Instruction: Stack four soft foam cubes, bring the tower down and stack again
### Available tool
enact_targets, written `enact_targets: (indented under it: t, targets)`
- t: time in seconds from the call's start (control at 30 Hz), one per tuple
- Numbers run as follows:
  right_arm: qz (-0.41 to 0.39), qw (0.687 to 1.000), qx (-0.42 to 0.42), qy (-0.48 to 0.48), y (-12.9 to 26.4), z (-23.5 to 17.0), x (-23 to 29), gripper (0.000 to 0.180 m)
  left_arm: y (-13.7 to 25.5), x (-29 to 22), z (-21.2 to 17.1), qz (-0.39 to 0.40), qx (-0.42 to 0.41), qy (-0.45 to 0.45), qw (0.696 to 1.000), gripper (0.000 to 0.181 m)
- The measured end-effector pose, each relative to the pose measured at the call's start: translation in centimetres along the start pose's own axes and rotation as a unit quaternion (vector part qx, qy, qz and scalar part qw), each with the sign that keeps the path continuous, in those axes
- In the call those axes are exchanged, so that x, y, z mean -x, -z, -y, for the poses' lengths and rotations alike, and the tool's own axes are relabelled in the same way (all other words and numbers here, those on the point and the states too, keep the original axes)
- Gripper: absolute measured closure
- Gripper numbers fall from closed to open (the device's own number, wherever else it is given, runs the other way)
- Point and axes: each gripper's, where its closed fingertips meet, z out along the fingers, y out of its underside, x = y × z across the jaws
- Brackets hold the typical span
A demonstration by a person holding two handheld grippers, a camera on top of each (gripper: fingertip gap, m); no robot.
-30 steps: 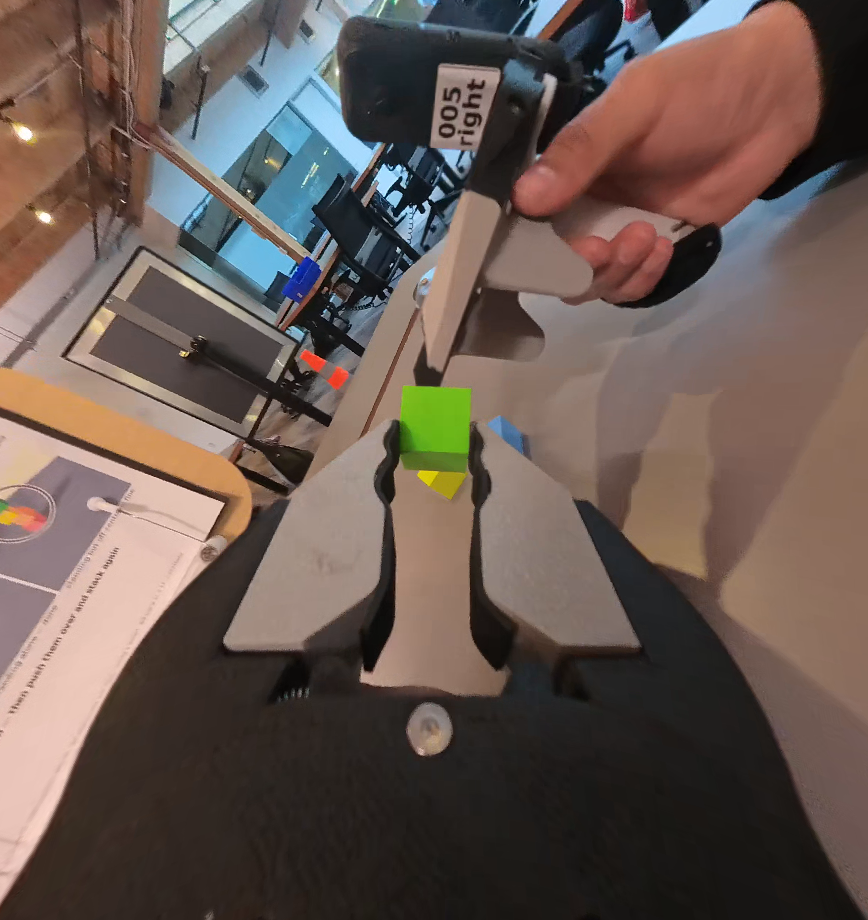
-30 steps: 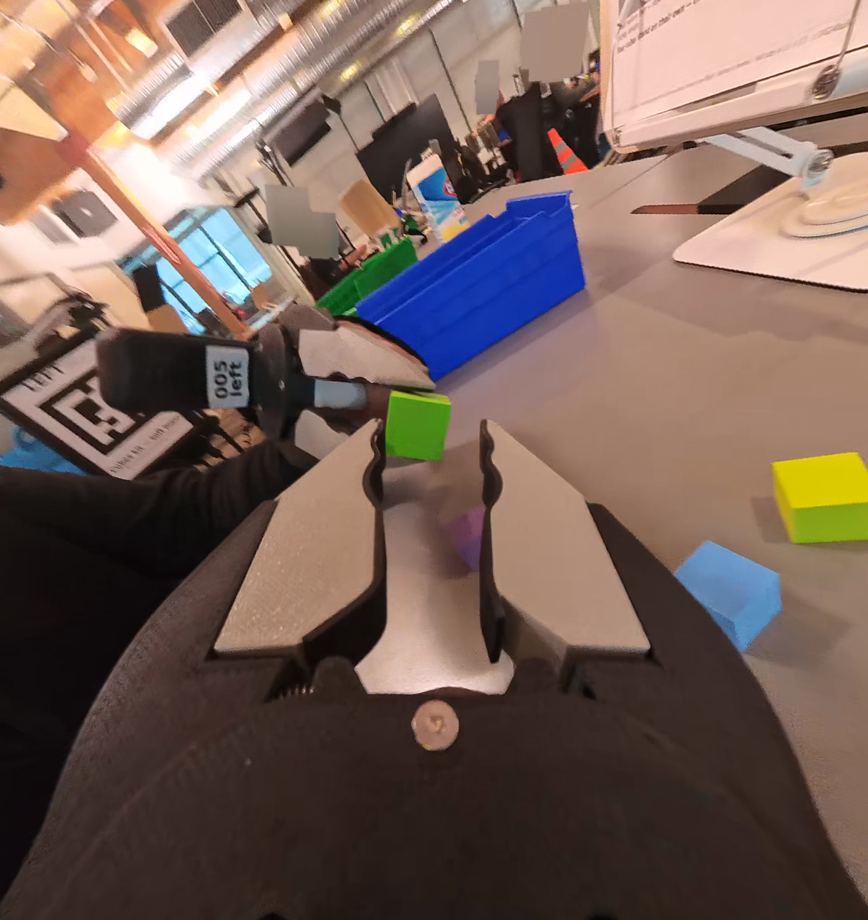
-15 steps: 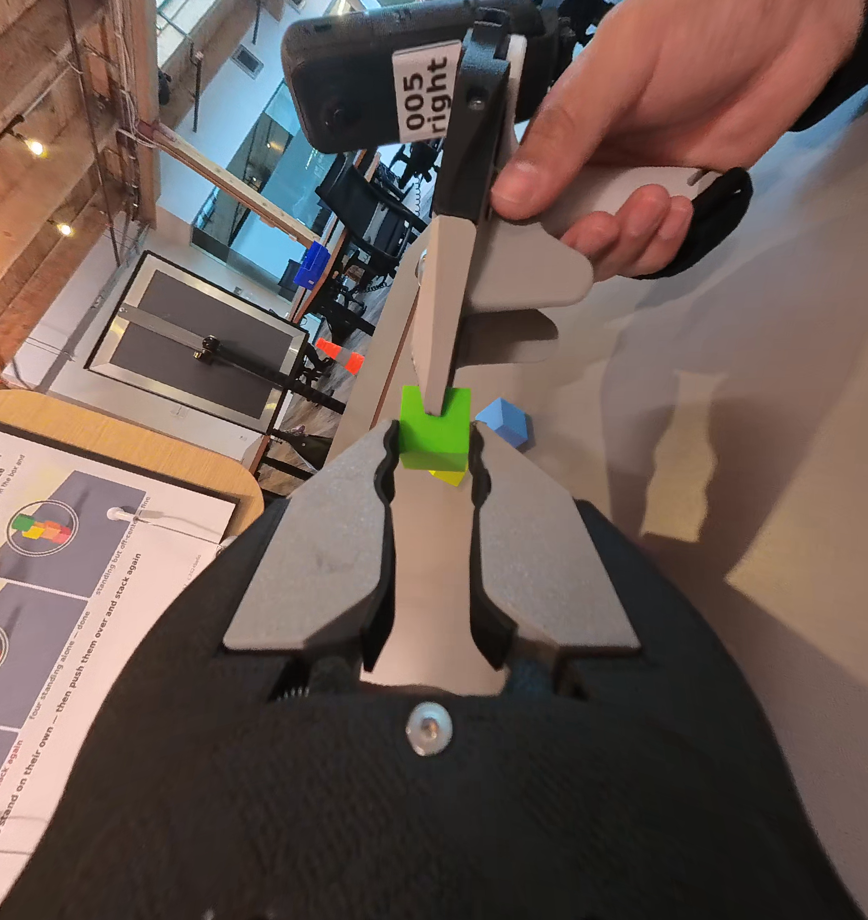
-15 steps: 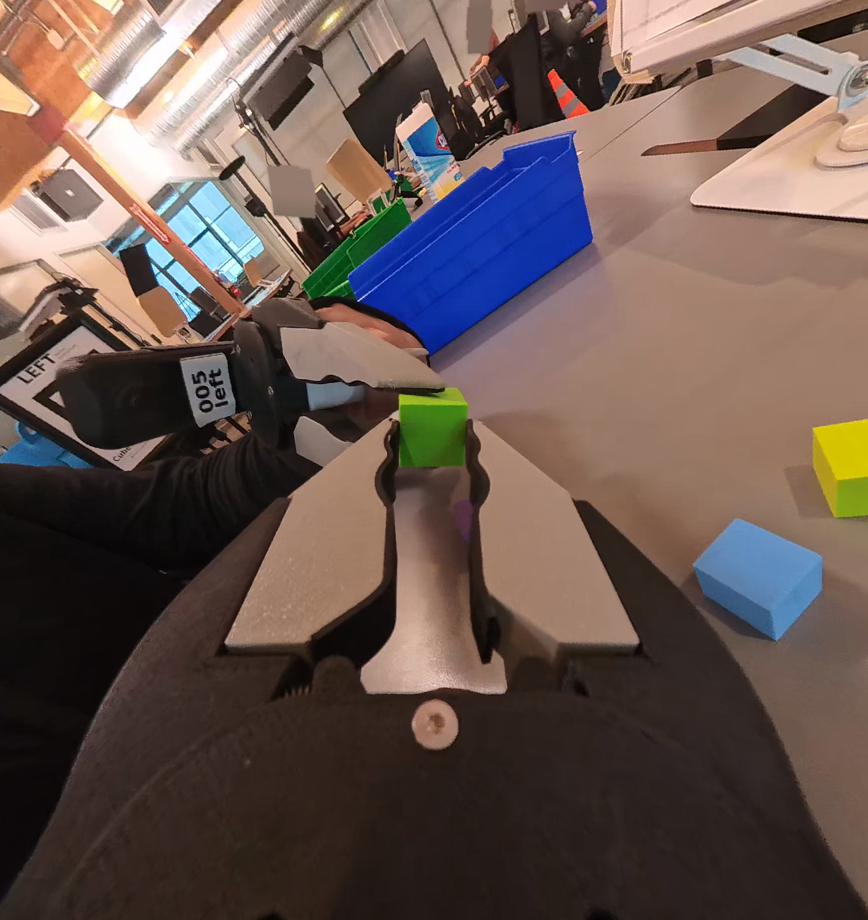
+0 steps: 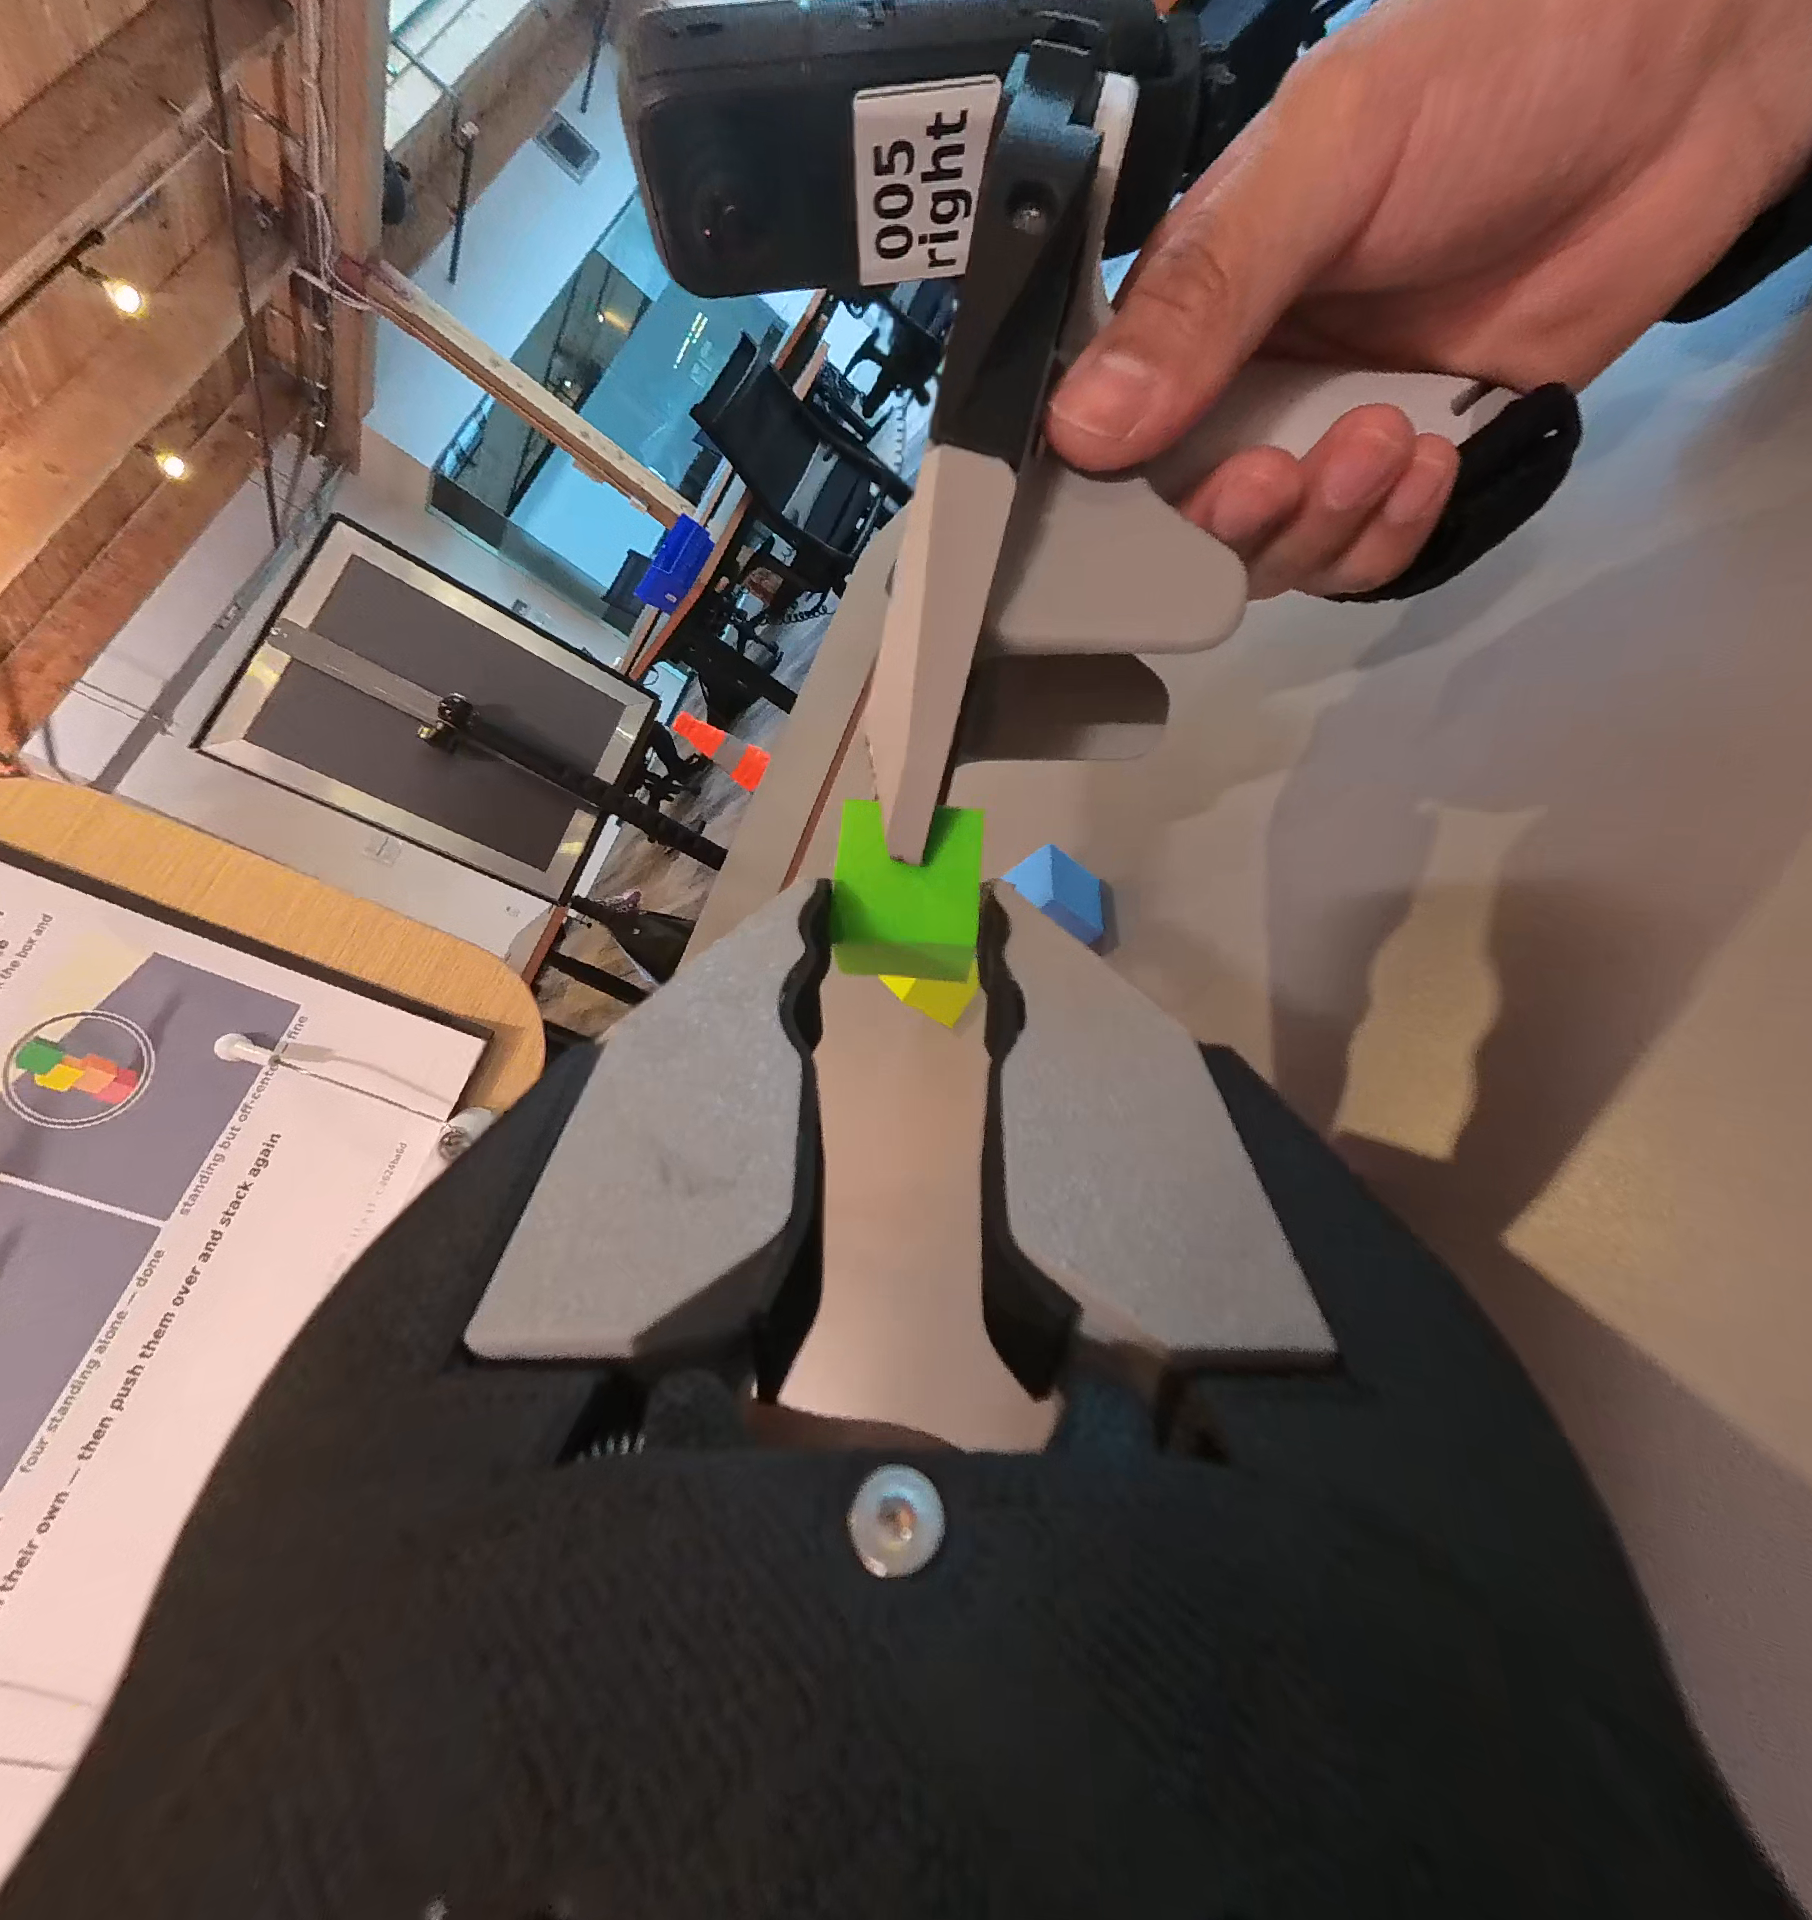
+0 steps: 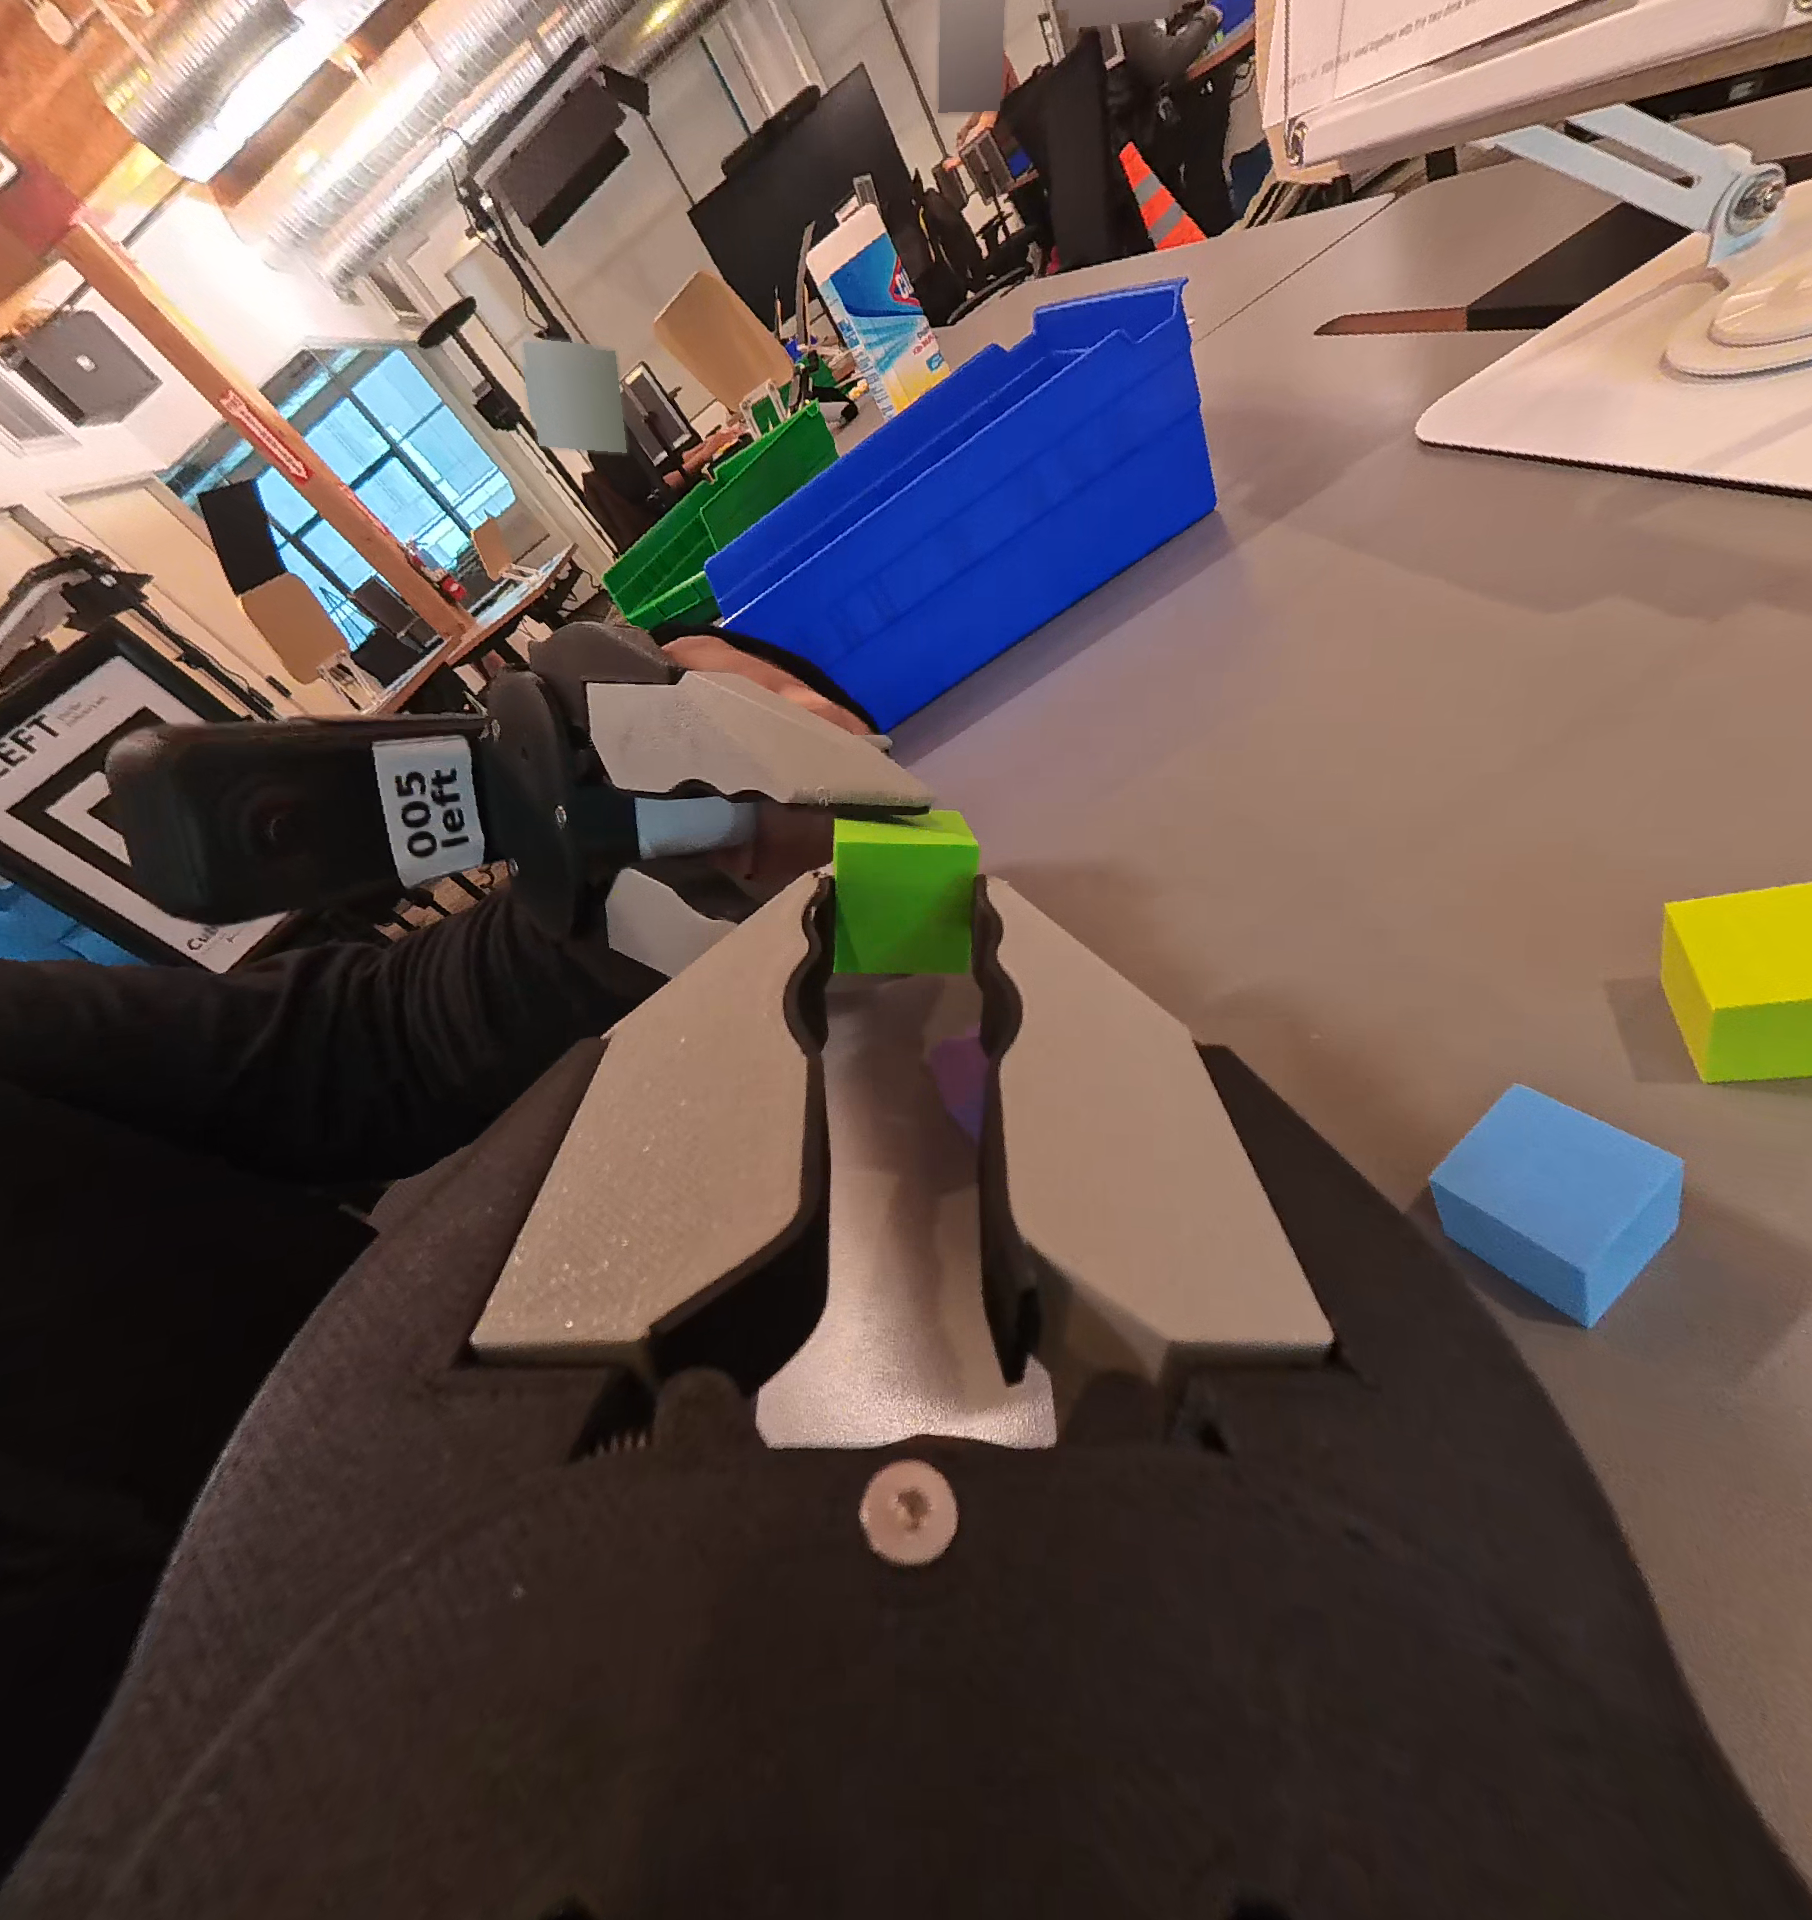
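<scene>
A green foam cube is held above the grey table by both grippers at once. My left gripper is shut on its sides. My right gripper is shut on it across the other axis; one of its fingers lies over the cube's face in the left wrist view. A yellow cube and a light blue cube lie apart on the table to the right. A purple cube shows partly between my right fingers, on the table below.
A blue bin and a green bin stand at the back of the table. A white stand base is at the back right. A printed sheet on a wooden board lies left. A hand holds the right gripper. My left and right fingertips are right by each other.
My right gripper, open a second ago, has moved in and closed on the green cube. My left gripper has kept its hold throughout.
</scene>
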Motion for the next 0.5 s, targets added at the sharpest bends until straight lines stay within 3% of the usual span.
enact_targets:
  t: [0.17,0.3,0.4,0.5]
  targets:
    - [-0.011,1.0,-0.012,-0.002,0.8,0.5,-0.7,0.156,0.9,0.5,-0.4,-0.023,-0.001,0.039,0.999,0.142]
    - [-0.032,0.999,0.009,0.038,1.4,0.2,-1.1,0.156,2.1,1.5,-1.8,-0.041,0.012,0.089,0.995,0.175]
    - [-0.04,0.994,0.052,0.089,1.3,-0.6,-0.6,0.156,2.1,3.7,-6.3,0.0,0.107,0.149,0.983,0.181]
    - [-0.052,0.977,0.116,0.17,0.8,-1.9,0.0,0.156,1.8,3.1,-11.6,-0.004,0.218,0.224,0.95,0.181]
